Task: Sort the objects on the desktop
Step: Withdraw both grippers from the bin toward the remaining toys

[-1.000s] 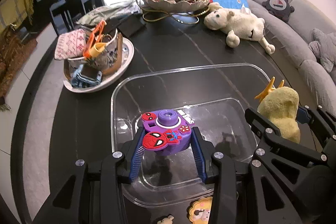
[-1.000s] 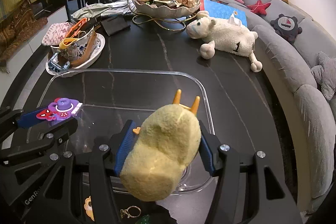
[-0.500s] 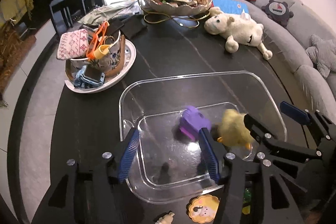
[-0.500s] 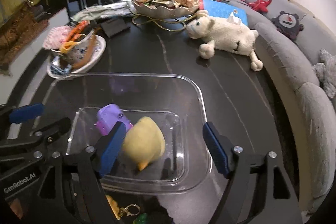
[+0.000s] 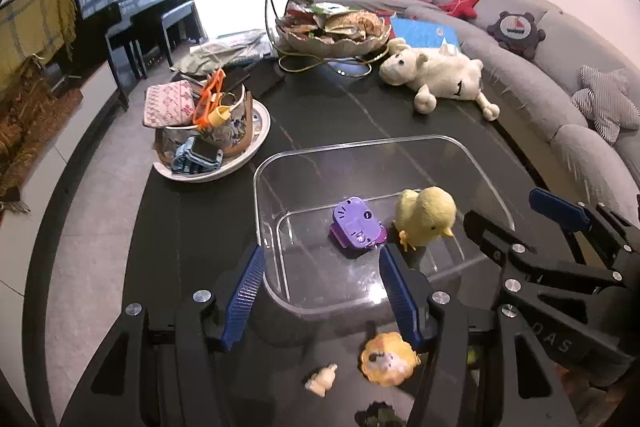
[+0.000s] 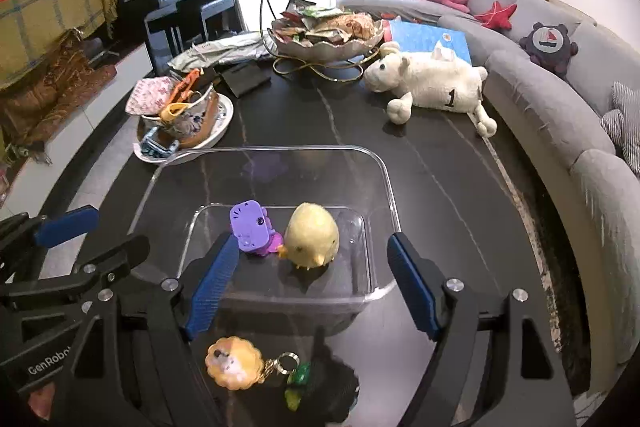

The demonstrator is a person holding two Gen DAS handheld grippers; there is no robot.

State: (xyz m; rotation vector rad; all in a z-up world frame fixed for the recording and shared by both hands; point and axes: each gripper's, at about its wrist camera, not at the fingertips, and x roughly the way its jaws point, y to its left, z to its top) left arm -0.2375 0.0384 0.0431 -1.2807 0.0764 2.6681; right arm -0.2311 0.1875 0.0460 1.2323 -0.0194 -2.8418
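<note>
Left hand-held gripper (image 5: 322,297), black frame with blue ribbed finger pads (image 5: 244,293): jaws stood wide apart, holding nothing, poised over the near rim of a clear rectangular plastic bin (image 5: 360,155). Right hand-held gripper (image 6: 310,287), same make: jaws likewise spread and empty, at the bin's near edge (image 6: 280,149). Inside the bin, on its floor: one purple plastic toy camera (image 5: 357,229), lying tilted, and one yellow plush chick (image 5: 426,217) just beside it on the right, the two touching or nearly so in the right wrist view (image 6: 253,229) (image 6: 313,239). On the dark marble-veined tabletop (image 5: 328,115), near side of the bin, below the grippers: one round orange lion-face keychain (image 6: 234,367) with a metal ring and a small green charm (image 6: 298,381); one small cream figurine (image 5: 321,379). Beyond the bin, left: a white plate (image 5: 256,147) carrying a patterned bowl crammed with orange glasses, a pink pouch and a blue toy. Beyond, right: a white plush sheep (image 5: 438,77) marked "1", lying on its side. Far end: a tiered silver leaf-shaped stand (image 5: 330,39) filled with snack packets. A grey curved sofa (image 5: 560,67) bordered the table's right.
</note>
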